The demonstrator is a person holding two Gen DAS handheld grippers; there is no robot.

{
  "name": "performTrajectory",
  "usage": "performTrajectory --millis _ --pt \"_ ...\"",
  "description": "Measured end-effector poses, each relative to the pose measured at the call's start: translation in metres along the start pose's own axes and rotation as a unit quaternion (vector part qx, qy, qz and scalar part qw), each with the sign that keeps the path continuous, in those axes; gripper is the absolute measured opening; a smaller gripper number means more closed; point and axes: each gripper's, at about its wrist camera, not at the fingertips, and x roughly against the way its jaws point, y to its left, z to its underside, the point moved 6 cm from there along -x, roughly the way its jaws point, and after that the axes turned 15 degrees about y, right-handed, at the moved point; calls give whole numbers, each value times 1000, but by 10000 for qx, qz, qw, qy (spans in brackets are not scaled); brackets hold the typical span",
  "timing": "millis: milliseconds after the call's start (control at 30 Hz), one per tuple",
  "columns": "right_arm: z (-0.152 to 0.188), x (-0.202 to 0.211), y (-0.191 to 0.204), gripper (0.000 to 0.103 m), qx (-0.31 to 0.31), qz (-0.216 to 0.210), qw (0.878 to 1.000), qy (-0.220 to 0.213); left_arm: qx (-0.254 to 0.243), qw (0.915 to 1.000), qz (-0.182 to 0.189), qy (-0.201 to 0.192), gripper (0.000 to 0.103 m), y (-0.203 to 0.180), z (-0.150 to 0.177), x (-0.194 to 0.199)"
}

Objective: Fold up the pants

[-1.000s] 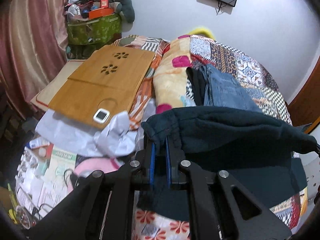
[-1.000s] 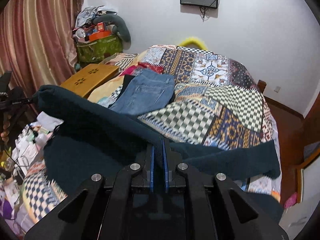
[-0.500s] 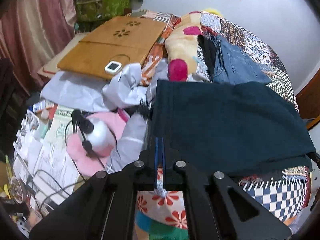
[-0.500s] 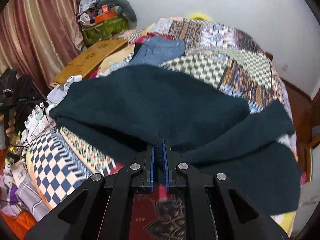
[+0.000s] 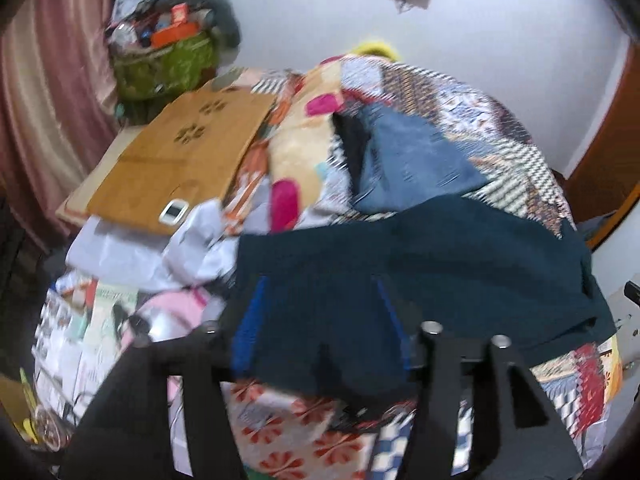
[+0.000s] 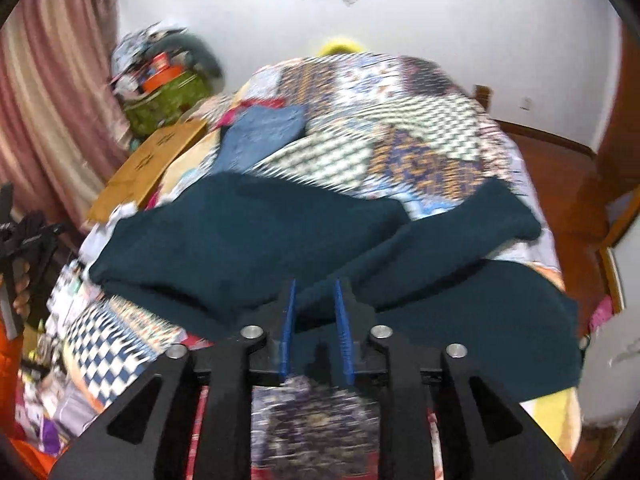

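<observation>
Dark teal pants (image 5: pixel 420 256) lie spread on the patchwork bedspread near the bed's front edge; they also show in the right wrist view (image 6: pixel 280 240), with one leg (image 6: pixel 472 220) folded across. My left gripper (image 5: pixel 320 300) is open, its blue-padded jaws wide apart over the pants' near edge. My right gripper (image 6: pixel 315 308) is open, jaws apart just above the pants' near edge. Neither holds cloth. Both views are motion-blurred.
Folded blue jeans (image 5: pixel 408 160) lie farther back on the bed (image 6: pixel 400 128). A wooden lap table (image 5: pixel 184 152) with a small white device (image 5: pixel 174 210) sits at the left. Papers and clutter lie at the left. A green bag (image 5: pixel 164 64) stands by the curtain.
Both grippers have opened and let go of the teal pants, which now lie on the bed. Both grippers have pulled back and tilted up.
</observation>
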Motion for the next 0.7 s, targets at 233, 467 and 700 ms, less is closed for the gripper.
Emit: performTrajectory --millis 233,467,700 --pt "-21 14 -66 54 -786 337 9962 -173 -277 9994 -75 -189 95 -52 -41 -9" --pt "-55 1 -124 62 -1187 674 9905 -149 -589 9983 17 42 96 -99 -79 -44" --pt "-97 -46 -170 62 -1431 897 9856 108 -904 9957 -77 199 96 -131 -102 -84"
